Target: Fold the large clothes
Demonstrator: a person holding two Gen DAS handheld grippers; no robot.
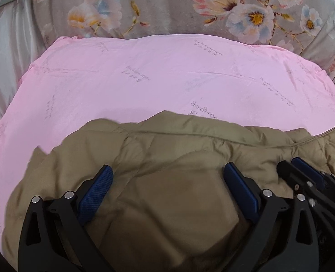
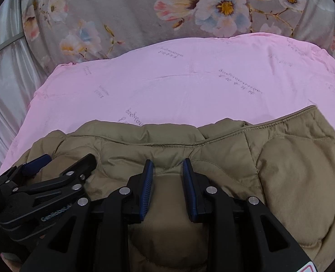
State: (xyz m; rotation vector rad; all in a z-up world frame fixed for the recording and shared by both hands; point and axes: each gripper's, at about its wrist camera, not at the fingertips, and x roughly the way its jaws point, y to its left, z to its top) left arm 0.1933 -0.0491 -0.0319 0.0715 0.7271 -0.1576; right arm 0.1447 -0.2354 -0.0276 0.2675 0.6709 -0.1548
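A tan quilted puffer jacket [image 1: 167, 181] lies bunched on a pink sheet [image 1: 144, 79]; it also shows in the right wrist view [image 2: 280, 170]. My left gripper [image 1: 167, 172] is wide open just above the jacket's padded middle, with blue pads [image 1: 97, 192] on either side of a bulge. My right gripper [image 2: 168, 165] has its jaws partly closed with a narrow gap, and tan fabric lies in and under that gap; whether the pads pinch it I cannot tell. Each gripper shows beside the other: the right one at the edge of the left view [image 1: 303, 170], the left one in the right view [image 2: 54, 165].
The pink sheet [image 2: 190, 86] covers the bed ahead of the jacket. Beyond it lies a grey floral blanket [image 1: 167, 4], also in the right wrist view [image 2: 144, 11]. Pale satin fabric [image 1: 6, 52] hangs at the left edge.
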